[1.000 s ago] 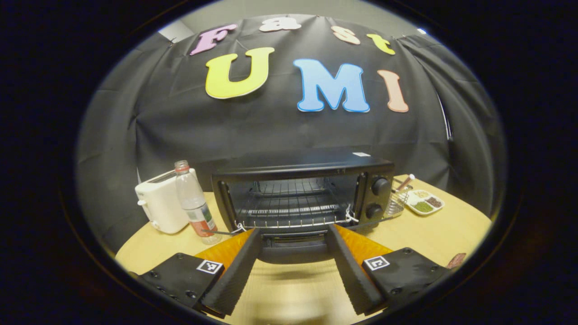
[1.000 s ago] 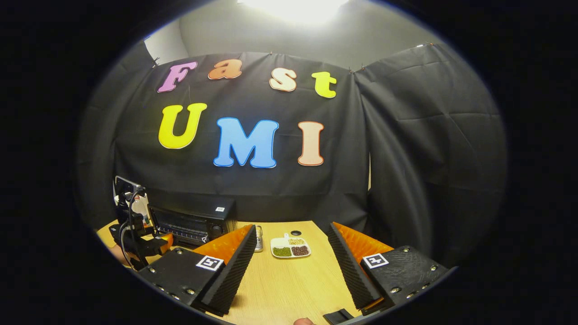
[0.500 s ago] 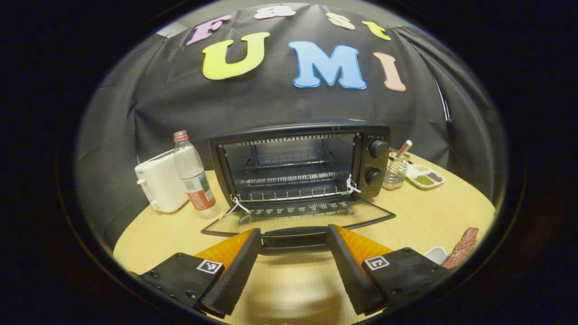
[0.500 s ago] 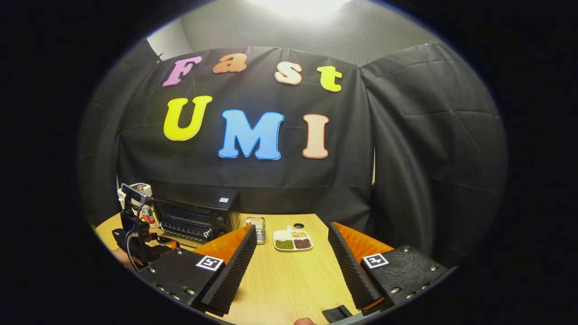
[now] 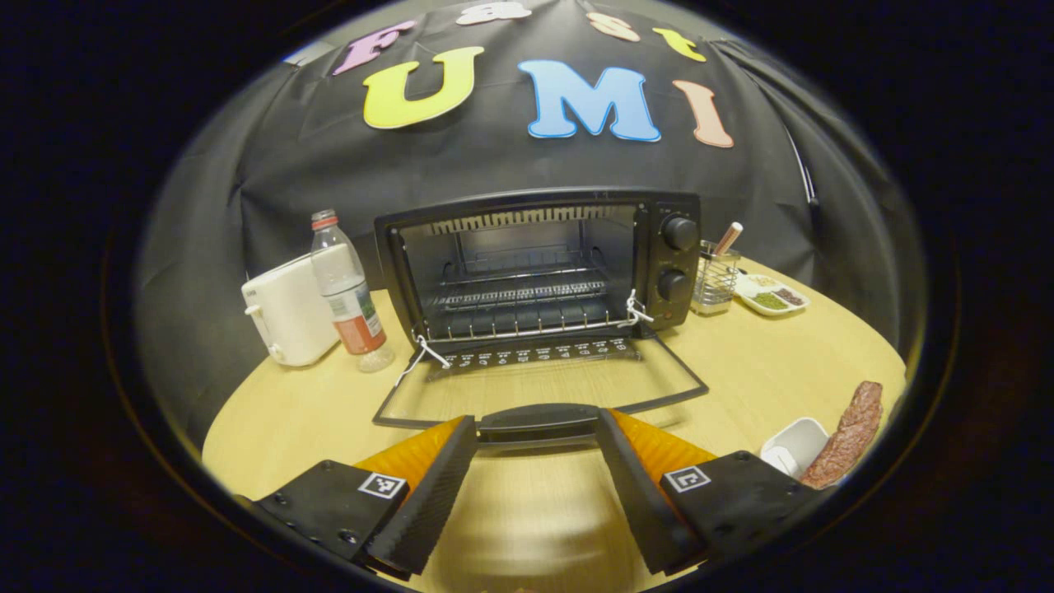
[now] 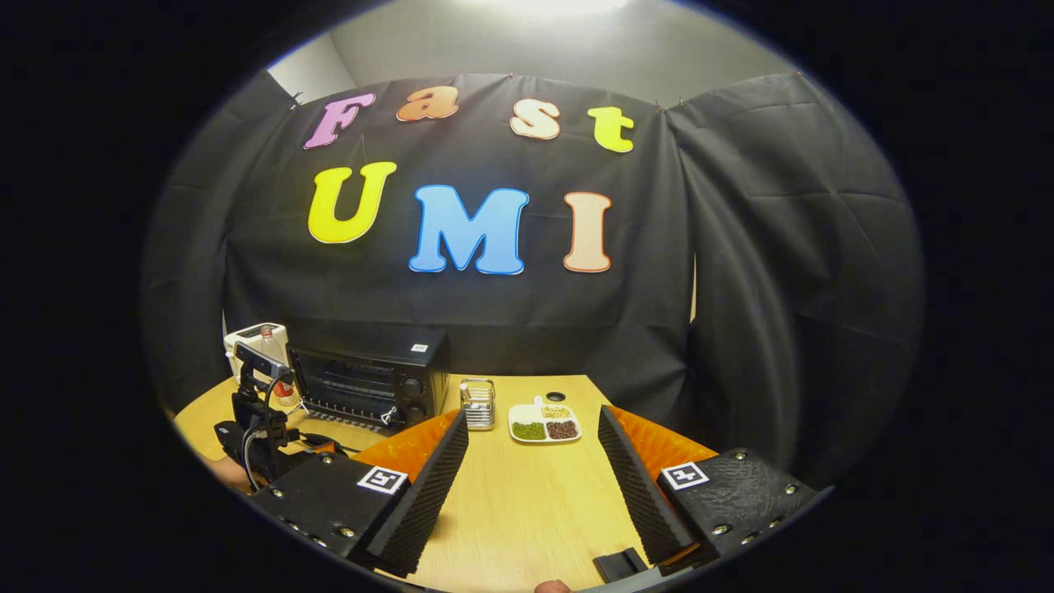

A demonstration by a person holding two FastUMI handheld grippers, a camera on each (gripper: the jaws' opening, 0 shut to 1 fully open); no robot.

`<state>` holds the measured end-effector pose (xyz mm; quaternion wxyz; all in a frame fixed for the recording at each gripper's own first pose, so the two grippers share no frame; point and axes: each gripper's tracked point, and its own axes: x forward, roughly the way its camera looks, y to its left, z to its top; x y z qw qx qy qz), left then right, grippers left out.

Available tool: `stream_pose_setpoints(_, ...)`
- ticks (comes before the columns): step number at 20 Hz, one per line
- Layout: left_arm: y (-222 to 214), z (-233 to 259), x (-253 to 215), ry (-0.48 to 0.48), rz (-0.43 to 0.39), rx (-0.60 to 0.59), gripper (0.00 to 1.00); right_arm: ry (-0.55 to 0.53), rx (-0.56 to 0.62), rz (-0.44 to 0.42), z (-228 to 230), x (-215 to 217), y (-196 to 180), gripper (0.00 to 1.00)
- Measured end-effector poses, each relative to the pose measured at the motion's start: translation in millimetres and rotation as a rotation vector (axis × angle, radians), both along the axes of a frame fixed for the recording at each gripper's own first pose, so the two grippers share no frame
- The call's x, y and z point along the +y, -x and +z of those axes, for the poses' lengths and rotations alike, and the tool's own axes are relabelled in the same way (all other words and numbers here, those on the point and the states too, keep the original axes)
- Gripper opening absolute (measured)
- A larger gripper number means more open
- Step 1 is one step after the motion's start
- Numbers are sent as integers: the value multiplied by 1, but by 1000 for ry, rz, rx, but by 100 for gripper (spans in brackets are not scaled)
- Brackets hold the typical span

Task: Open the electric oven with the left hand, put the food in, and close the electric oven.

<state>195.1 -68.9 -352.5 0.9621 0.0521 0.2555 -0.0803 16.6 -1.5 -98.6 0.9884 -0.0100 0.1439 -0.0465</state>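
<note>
Pale wood table [image 5: 766, 371] carries the black electric oven [image 5: 535, 263], its glass door [image 5: 539, 387] swung down nearly flat. The left gripper [image 5: 537, 428] sits spread around the door's handle [image 5: 539, 418], its fingers flanking the bar rather than pinching it. The right gripper [image 6: 533, 478] gapes wide, holding nothing. The food [image 5: 844, 432], a brown sausage-like piece, lies right of the door beside a white dish [image 5: 795, 445]. Best to ease the door fully down before letting go.

The black electric oven [image 5: 539, 263] stands toward the back edge of the wooden tabletop [image 5: 766, 371], its glass door [image 5: 539, 383] dropped fully open and lying nearly flat toward the front, wire rack bare inside. The food [image 5: 844, 432], a long brown piece of meat, rests on a small white dish [image 5: 790, 445] near the tabletop's right edge.
</note>
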Motion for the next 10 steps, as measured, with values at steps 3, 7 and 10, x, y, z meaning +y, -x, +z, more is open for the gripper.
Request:
stream_pose_setpoints(3, 8, 36, 2, 29, -2, -53, 92, -59, 25, 35, -12, 11, -10, 96)
stream_pose_setpoints(7, 16, 103, 10, 57, -4, -156, 95, -167, 98, 90, -48, 28, -26, 96)
stream_pose_setpoints(10, 26, 153, 23, 70, 3, -247, 100, -254, 188, 111, -82, 41, -33, 96)
